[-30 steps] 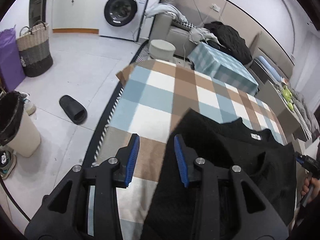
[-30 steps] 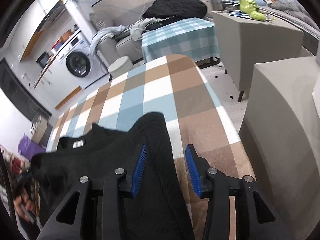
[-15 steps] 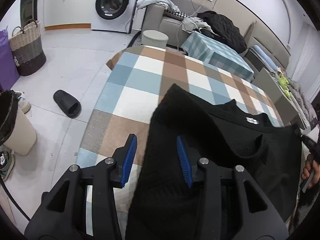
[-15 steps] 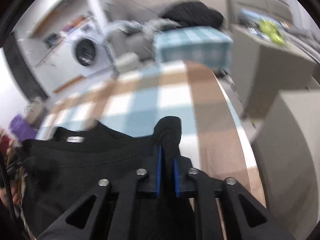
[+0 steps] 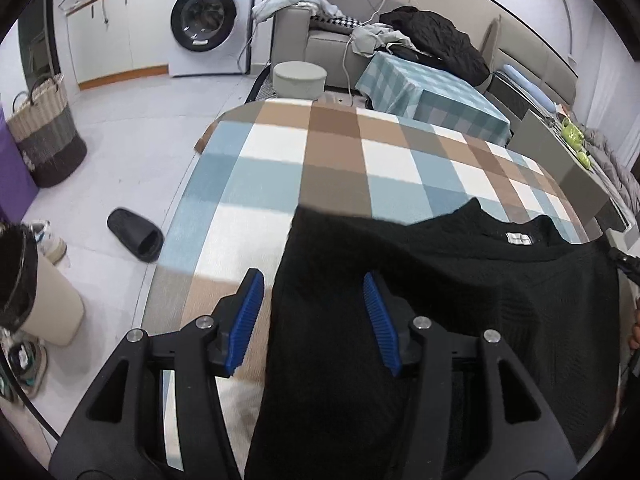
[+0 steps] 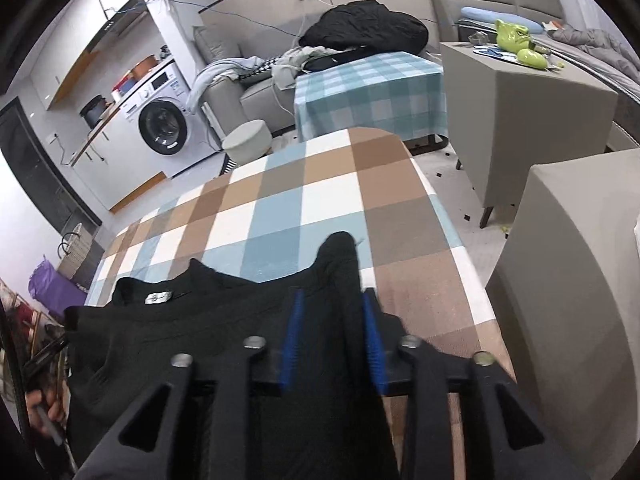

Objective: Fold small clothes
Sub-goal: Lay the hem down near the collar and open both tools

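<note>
- On the bench [image 5: 304, 184] with its checked cover lies a black knitted top [image 5: 460, 280], spread flat near the close edge, its neck label facing up and its collar toward the far side.
- The left tongs [image 5: 314, 320] are apart and opening; the left edge of the top lies between the blue pads, but they do not press on it.
- The right tongs [image 6: 330, 340] are also opening. The right shoulder part of the top runs between their pads, and I judge that the grip is let go, because the pads stand off the cloth.
- The step in hand seems to be the spreading and smoothing of the top, before the first fold.
- The next move calls for a new grip on one side edge, to bring it over toward the middle without wrinkles.
</note>
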### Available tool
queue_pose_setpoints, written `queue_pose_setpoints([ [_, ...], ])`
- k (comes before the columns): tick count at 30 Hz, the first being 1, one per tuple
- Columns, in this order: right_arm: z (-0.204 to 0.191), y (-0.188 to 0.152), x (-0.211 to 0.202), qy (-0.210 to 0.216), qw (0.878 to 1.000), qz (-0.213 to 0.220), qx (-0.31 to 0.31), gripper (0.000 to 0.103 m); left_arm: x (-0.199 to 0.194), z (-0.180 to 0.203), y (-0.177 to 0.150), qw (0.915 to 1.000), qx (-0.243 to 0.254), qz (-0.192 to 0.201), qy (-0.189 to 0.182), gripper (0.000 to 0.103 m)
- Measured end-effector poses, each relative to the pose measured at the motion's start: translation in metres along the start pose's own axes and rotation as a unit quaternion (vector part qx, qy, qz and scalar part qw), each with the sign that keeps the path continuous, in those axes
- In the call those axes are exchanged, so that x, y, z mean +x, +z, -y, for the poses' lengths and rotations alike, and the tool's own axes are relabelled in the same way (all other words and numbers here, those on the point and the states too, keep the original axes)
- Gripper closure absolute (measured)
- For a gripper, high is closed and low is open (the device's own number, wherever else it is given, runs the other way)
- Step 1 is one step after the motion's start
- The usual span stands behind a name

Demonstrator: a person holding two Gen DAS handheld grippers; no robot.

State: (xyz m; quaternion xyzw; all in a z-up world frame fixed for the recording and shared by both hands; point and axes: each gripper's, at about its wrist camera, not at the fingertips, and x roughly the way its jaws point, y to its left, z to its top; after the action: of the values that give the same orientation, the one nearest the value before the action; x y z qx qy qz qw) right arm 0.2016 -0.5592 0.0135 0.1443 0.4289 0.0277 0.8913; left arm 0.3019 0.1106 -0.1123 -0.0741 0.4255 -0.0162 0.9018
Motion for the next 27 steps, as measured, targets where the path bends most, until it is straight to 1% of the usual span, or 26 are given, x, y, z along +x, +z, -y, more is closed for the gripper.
queue_pose_setpoints([
  [1,-0.001,-0.001,-0.002,0.000,1.000,0.000,-0.004,0.067,0.002,0.002,0.003,1.0000,0.007,0.005,-0.002,0.055],
  [2,-0.002,-0.003,-0.003,0.001,1.000,-0.001,-0.006,0.066,0.003,0.004,0.005,0.9998,0.014,0.010,-0.007,0.067],
  [3,-0.003,-0.004,-0.002,0.001,1.000,-0.001,-0.008,0.065,0.003,0.006,0.007,0.9996,0.020,0.013,-0.016,0.088],
  [4,-0.003,-0.006,-0.003,0.001,1.000,-0.003,-0.009,0.065,0.004,0.007,0.008,0.9994,0.022,0.011,-0.023,0.095],
  [5,-0.002,-0.006,-0.002,0.001,1.000,-0.006,-0.009,0.065,0.003,0.008,0.008,0.9992,0.024,0.012,-0.030,0.098],
  [9,-0.001,-0.010,0.000,-0.002,1.000,-0.011,-0.007,0.065,-0.019,0.004,0.008,0.9979,0.026,0.054,-0.026,0.100],
  [11,-0.001,-0.011,0.001,-0.002,1.000,-0.012,-0.004,0.065,-0.035,-0.007,0.010,0.9967,0.005,0.077,-0.024,0.100],
  [12,0.000,-0.011,0.002,-0.004,1.000,-0.013,-0.002,0.065,-0.042,-0.019,0.013,0.9956,-0.016,0.088,-0.029,0.100],
  [14,0.001,-0.011,0.004,-0.008,1.000,-0.017,0.000,0.065,-0.044,-0.034,0.017,0.9947,-0.041,0.084,-0.044,0.100],
  [15,0.002,-0.012,0.004,-0.007,1.000,-0.018,0.000,0.065,-0.041,-0.039,0.017,0.9948,-0.048,0.078,-0.043,0.100],
  [18,0.002,-0.012,0.006,-0.003,1.000,-0.022,0.007,0.065,-0.032,-0.042,0.015,0.9956,-0.051,0.066,-0.042,0.100],
  [23,0.004,-0.009,0.017,0.005,0.999,-0.025,0.019,0.065,-0.019,-0.037,0.012,0.9966,-0.050,0.057,-0.033,0.100],
  [25,0.004,-0.007,0.020,0.004,1.000,-0.020,0.019,0.080,-0.018,-0.038,0.012,0.9965,-0.053,0.055,-0.034,0.100],
  [26,0.003,-0.006,0.018,0.006,1.000,-0.010,0.017,0.095,-0.018,-0.037,0.013,0.9964,-0.053,0.056,-0.036,0.100],
  [27,0.002,-0.004,0.010,0.026,0.999,0.011,0.018,0.098,-0.020,-0.037,0.013,0.9962,-0.052,0.060,-0.037,0.100],
])
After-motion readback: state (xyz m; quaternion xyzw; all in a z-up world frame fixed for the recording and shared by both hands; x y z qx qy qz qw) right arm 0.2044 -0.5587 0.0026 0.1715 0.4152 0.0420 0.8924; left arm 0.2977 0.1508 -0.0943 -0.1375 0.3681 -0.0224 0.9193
